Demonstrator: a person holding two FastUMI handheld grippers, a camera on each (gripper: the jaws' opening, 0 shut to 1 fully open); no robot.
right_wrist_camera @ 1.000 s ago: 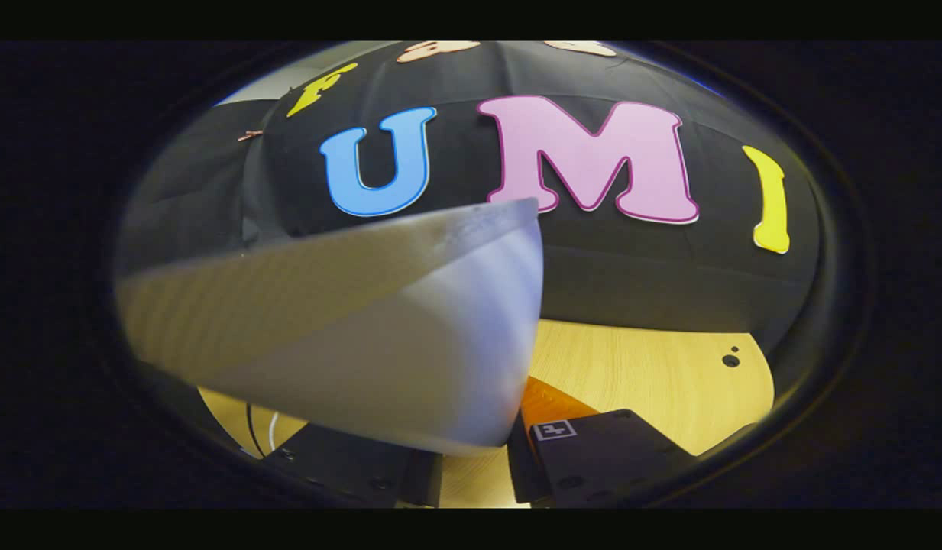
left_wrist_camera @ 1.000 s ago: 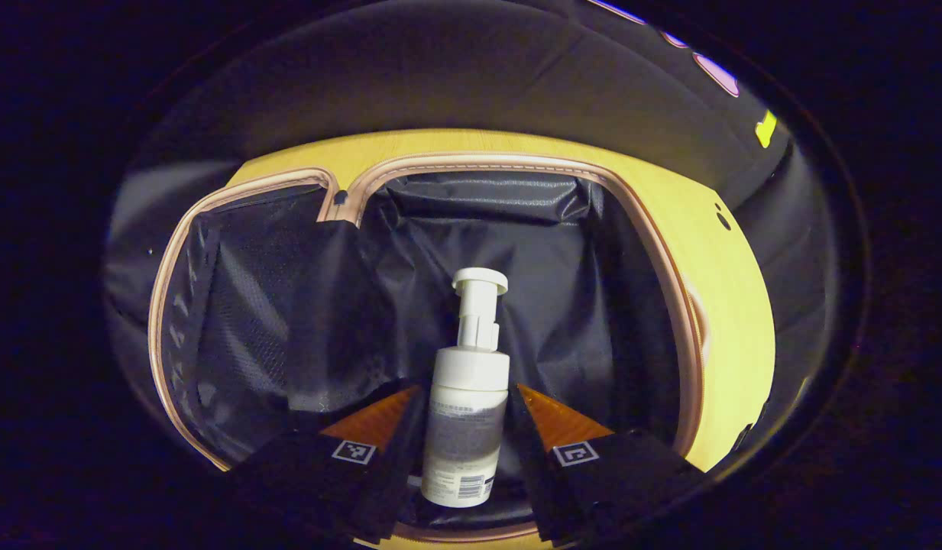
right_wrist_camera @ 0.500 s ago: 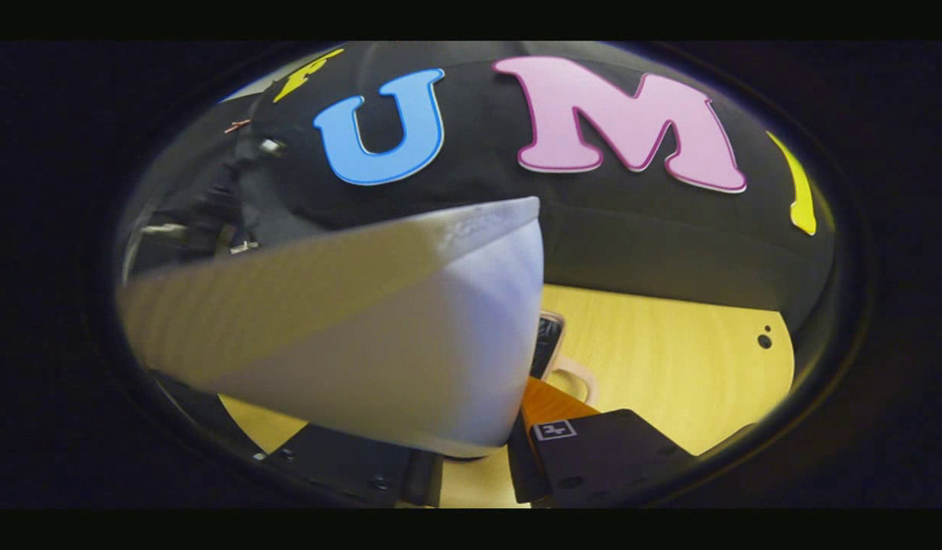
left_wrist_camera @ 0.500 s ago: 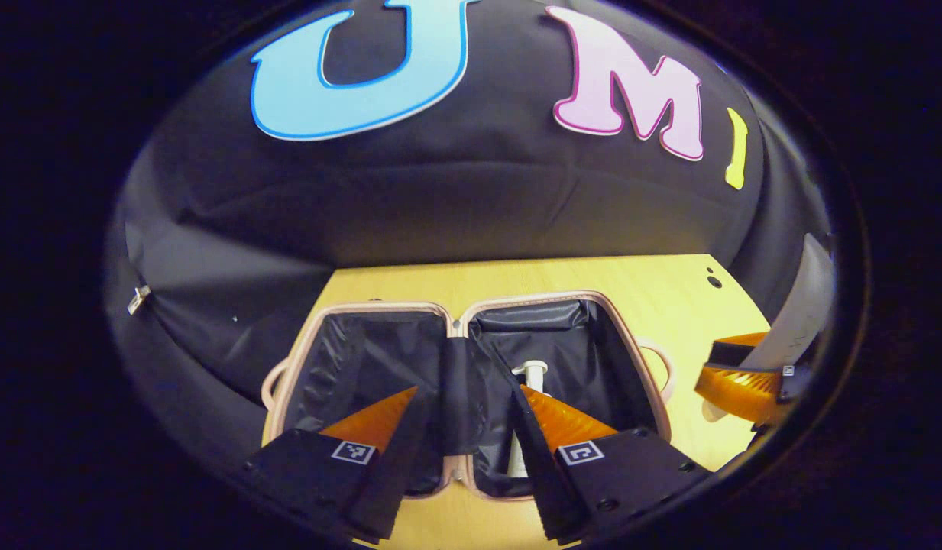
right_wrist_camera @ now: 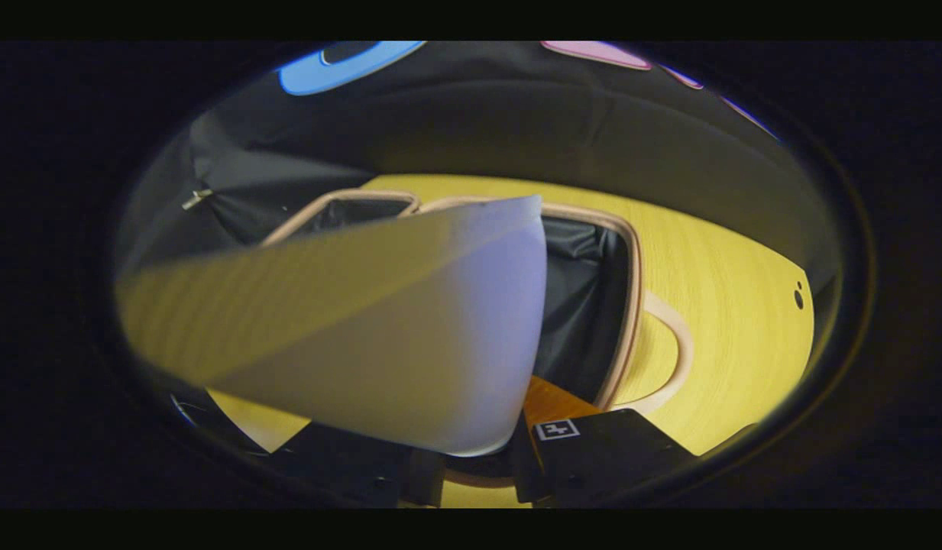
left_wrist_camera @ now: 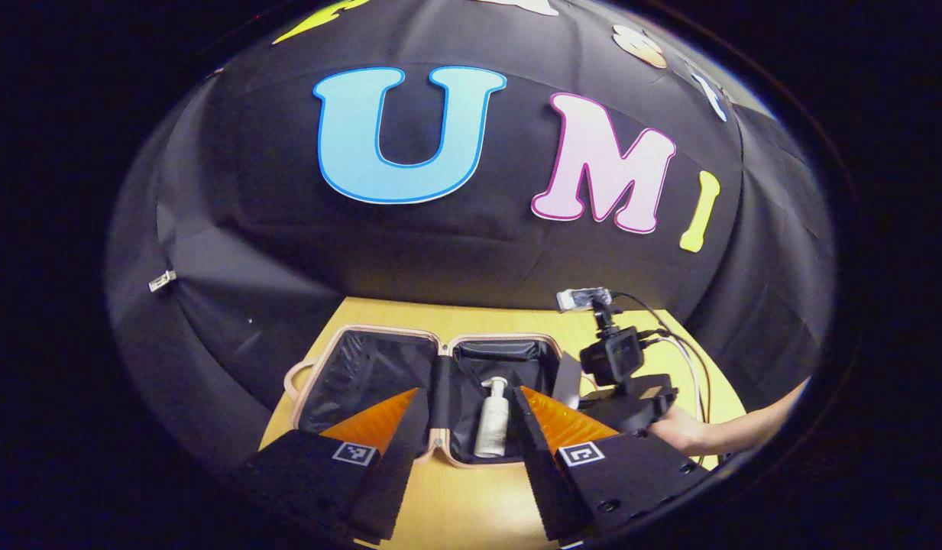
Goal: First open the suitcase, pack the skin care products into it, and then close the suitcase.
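Note:
The pink-rimmed suitcase (left_wrist_camera: 356,374) lies open on the wooden table, its dark lining showing. A white pump bottle (left_wrist_camera: 492,420) lies in its right half. My left gripper (left_wrist_camera: 469,391) hovers above the near edge, open, with nothing between its fingers. In the left gripper view, my right gripper (left_wrist_camera: 593,397) hangs over the case's right side, held by a hand (left_wrist_camera: 692,435). In the right gripper view, my right gripper (right_wrist_camera: 474,428) is shut on a white tube (right_wrist_camera: 379,328), which hides its left finger. Below the tube lies the suitcase (right_wrist_camera: 635,290).
The table (left_wrist_camera: 471,504) runs in front of the case, and more of the table (right_wrist_camera: 730,290) lies to its right. The case's looped handle (right_wrist_camera: 673,344) sticks out on that side. Black cloth walls close off the back.
My left gripper let go of the pump bottle, left it lying in the case's right half, and pulled back and up. My right gripper carried the white tube over the suitcase.

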